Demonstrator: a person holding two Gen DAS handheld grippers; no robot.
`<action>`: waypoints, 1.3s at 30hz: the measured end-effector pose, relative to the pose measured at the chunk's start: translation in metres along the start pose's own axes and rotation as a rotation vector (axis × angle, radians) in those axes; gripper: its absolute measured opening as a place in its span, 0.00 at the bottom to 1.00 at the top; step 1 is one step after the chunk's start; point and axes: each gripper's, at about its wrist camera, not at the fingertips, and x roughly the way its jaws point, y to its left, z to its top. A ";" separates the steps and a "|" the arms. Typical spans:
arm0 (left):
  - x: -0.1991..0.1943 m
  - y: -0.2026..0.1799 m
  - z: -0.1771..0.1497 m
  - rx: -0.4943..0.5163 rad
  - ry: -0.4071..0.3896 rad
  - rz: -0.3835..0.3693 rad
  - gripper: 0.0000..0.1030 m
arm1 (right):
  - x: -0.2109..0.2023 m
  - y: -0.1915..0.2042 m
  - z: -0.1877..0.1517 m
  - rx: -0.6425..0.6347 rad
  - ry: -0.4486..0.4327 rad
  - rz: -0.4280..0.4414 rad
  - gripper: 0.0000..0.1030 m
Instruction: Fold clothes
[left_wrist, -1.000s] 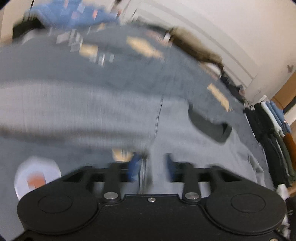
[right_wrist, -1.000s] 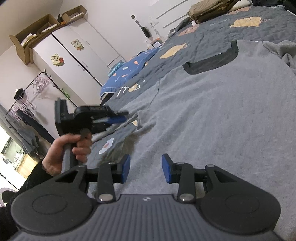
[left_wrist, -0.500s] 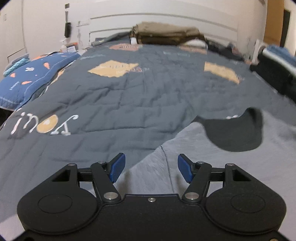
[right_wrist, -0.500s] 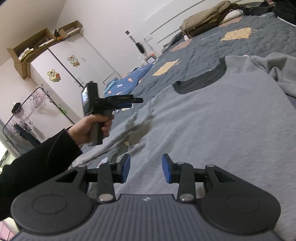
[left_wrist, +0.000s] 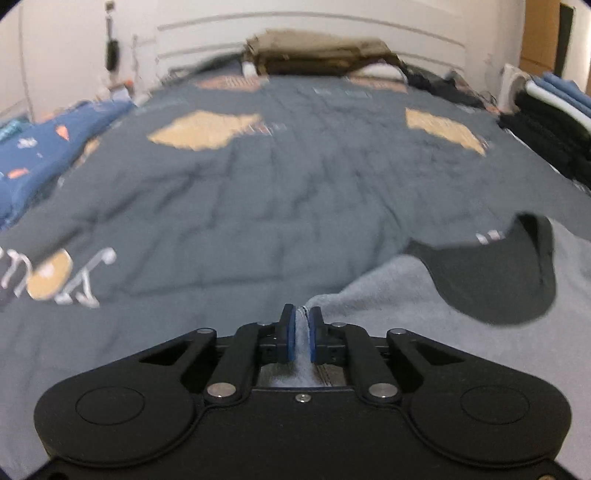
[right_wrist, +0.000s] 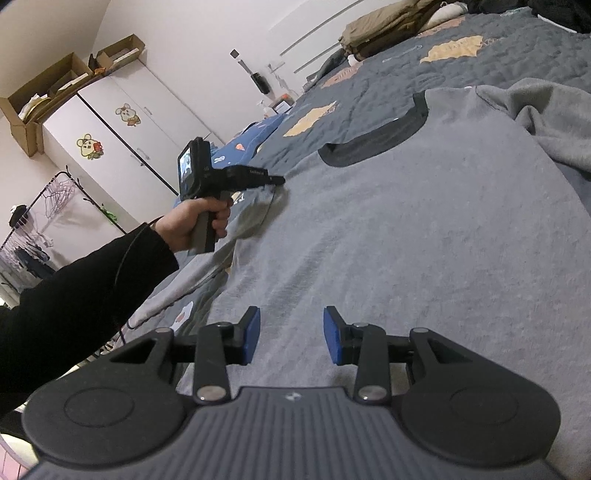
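A grey sweatshirt (right_wrist: 406, 229) with a dark collar (right_wrist: 373, 142) lies spread on the bed. My left gripper (left_wrist: 303, 334) is shut on the sweatshirt's shoulder seam, a fold of grey cloth (left_wrist: 304, 354) pinched between its blue pads. It also shows in the right wrist view (right_wrist: 279, 180), held by a hand at the sweatshirt's left shoulder. My right gripper (right_wrist: 291, 339) is open and empty, low over the sweatshirt's body. The collar shows at the right in the left wrist view (left_wrist: 517, 273). The far sleeve (right_wrist: 546, 122) lies crumpled.
The sweatshirt lies on a dark grey quilt (left_wrist: 295, 177) with tan patches. A blue pillow (left_wrist: 44, 155) is at the left, folded khaki clothes (left_wrist: 321, 51) at the headboard, stacked clothes (left_wrist: 554, 122) at the right. A white wardrobe (right_wrist: 122, 147) and a clothes rack (right_wrist: 44, 206) stand beyond the bed.
My left gripper has come down onto the sweatshirt's shoulder and shut on the cloth; half a second ago it was open. My right gripper has stayed open and almost still.
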 end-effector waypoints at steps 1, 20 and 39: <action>0.001 0.000 0.002 0.003 -0.012 0.013 0.07 | 0.000 0.000 0.000 -0.002 0.000 -0.001 0.35; -0.204 0.128 -0.125 -0.520 -0.215 0.114 0.51 | -0.002 0.020 -0.003 -0.027 -0.008 0.035 0.35; -0.299 0.284 -0.302 -1.206 -0.302 0.333 0.56 | 0.015 0.054 -0.013 -0.086 0.017 0.073 0.35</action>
